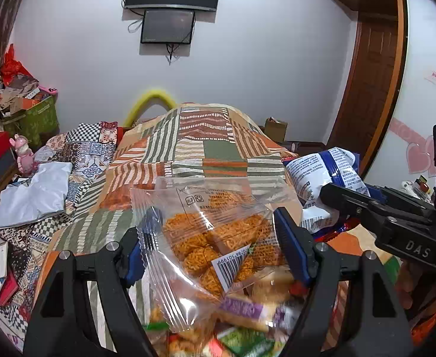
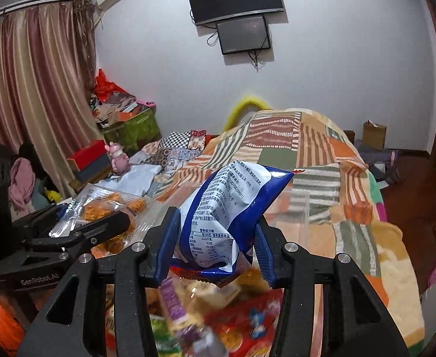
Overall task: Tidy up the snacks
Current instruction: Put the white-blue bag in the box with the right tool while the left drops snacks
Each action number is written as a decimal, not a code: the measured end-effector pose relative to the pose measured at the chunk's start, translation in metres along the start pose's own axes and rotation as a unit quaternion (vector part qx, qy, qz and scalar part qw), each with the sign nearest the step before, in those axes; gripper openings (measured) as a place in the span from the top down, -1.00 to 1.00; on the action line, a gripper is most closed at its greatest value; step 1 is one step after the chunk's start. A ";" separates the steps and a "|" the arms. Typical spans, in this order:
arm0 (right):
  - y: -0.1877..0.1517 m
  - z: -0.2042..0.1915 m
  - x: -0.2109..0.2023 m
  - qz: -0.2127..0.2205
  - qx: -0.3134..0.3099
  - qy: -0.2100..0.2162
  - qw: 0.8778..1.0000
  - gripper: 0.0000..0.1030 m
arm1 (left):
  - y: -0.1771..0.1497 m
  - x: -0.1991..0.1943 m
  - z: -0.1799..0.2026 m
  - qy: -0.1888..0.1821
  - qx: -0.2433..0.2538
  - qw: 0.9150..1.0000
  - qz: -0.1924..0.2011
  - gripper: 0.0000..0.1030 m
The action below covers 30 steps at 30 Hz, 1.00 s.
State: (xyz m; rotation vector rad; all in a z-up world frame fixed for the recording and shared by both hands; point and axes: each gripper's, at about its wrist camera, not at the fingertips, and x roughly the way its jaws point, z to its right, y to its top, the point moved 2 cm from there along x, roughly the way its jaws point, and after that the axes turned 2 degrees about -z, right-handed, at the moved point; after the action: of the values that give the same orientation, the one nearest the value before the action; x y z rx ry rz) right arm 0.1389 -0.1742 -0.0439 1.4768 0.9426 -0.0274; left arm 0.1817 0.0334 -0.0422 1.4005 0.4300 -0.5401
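Observation:
My left gripper (image 1: 218,247) is shut on a clear bag of orange noodle snacks (image 1: 215,235) and holds it above a pile of mixed snack packets (image 1: 247,321). My right gripper (image 2: 215,244) is shut on a blue and white snack bag (image 2: 230,202), lifted over the same pile (image 2: 241,321). In the left wrist view the right gripper (image 1: 325,196) and its blue and white bag (image 1: 319,175) show at the right. In the right wrist view the left gripper (image 2: 93,226) and the noodle bag (image 2: 108,208) show at the left.
A bed with a patchwork quilt (image 1: 206,145) stretches ahead, with a white cloth (image 1: 36,193) on its left. Boxes and clutter (image 1: 24,110) stand at the far left by curtains (image 2: 33,95). A wooden door (image 1: 369,83) is on the right; a cardboard box (image 2: 374,135) sits beyond the bed.

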 end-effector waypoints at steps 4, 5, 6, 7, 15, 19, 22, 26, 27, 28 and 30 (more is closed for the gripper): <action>0.009 0.009 0.016 -0.008 -0.006 -0.009 1.000 0.14 | 0.013 0.031 -0.004 0.012 0.001 1.000 -0.012 -0.47; 0.012 0.012 0.023 -0.013 -0.009 -0.012 1.000 0.14 | 0.015 0.038 -0.006 0.012 0.000 1.000 -0.017 -0.47; 0.013 0.013 0.029 -0.019 -0.012 -0.013 1.000 0.14 | 0.017 0.046 -0.008 0.011 -0.002 1.000 -0.022 -0.47; 0.014 0.014 0.035 -0.025 -0.014 -0.013 1.000 0.14 | 0.018 0.055 -0.010 0.012 -0.005 0.999 -0.029 -0.47; 0.012 0.039 0.085 -0.094 -0.019 -0.013 0.995 0.14 | 0.022 0.116 -0.026 0.015 -0.007 0.996 -0.089 -0.47; 0.006 0.044 0.105 -0.144 -0.032 -0.004 0.989 0.36 | 0.018 0.141 -0.028 0.010 -0.002 0.992 -0.127 -0.47; 0.003 0.047 0.112 -0.170 -0.033 0.013 0.985 0.36 | 0.015 0.154 -0.023 0.017 0.021 0.989 -0.144 -0.47; -0.002 0.047 0.117 -0.186 -0.048 0.002 0.981 0.36 | 0.007 0.170 -0.020 0.017 0.031 0.984 -0.172 -0.47; -0.003 0.048 0.116 -0.185 -0.048 0.002 0.982 0.36 | 0.007 0.172 -0.020 0.013 0.029 0.984 -0.178 -0.47; -0.003 0.049 0.115 -0.183 -0.047 0.002 0.982 0.36 | 0.006 0.174 -0.020 0.008 0.026 0.982 -0.184 -0.48; -0.004 0.050 0.112 -0.178 -0.047 -0.002 0.983 0.36 | 0.004 0.176 -0.020 -0.002 0.020 0.981 -0.195 -0.49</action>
State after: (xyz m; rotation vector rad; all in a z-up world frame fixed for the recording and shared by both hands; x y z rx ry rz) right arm 0.2361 -0.1581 -0.1173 1.2067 1.1791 -0.2430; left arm 0.3263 0.0361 -0.1442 1.3593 0.7003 -0.8723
